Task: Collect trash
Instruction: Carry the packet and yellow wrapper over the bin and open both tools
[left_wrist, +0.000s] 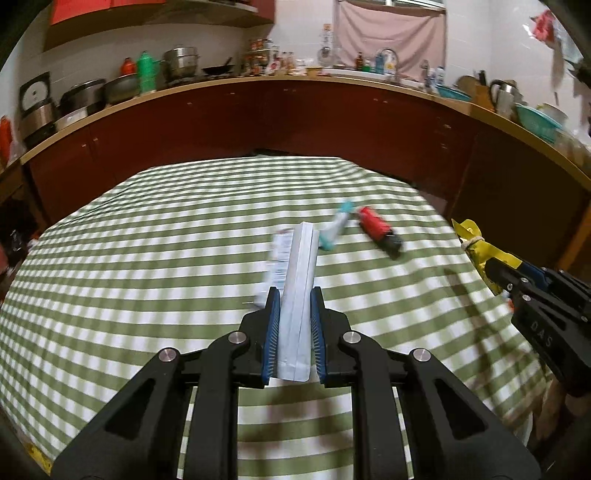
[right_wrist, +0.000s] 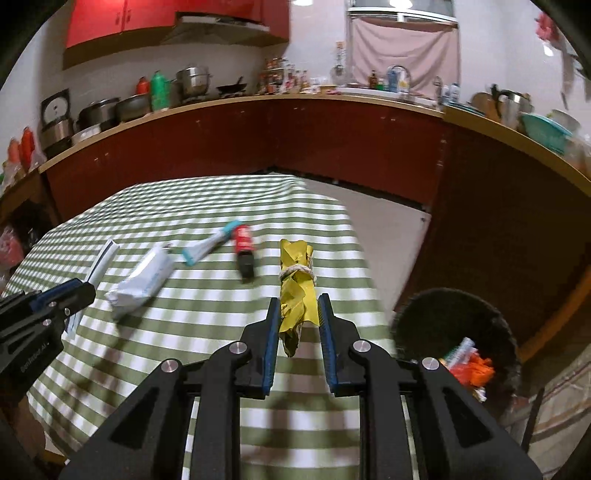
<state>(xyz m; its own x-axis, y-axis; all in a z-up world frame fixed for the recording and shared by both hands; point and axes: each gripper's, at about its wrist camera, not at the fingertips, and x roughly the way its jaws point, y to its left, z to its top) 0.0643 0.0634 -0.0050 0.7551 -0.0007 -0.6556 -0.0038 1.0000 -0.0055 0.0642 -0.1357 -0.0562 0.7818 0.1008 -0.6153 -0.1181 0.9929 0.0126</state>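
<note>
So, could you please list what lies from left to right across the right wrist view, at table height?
left gripper holding a flat white packet → crumpled white bag → teal-and-white tube → red bottle → yellow wrapper → black bin

Home kitchen: pots (left_wrist: 183, 61) & wok (left_wrist: 218, 68) on countertop (left_wrist: 221, 83), red cabinets (right_wrist: 122, 18).

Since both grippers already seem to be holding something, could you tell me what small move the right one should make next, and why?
Probably swing the right gripper rightward over the dark bin beside the table. It is shut on the yellow wrapper tied with string, held above the checked tablecloth, and the bin already holds colourful trash. The left gripper grips a white packet.
</note>
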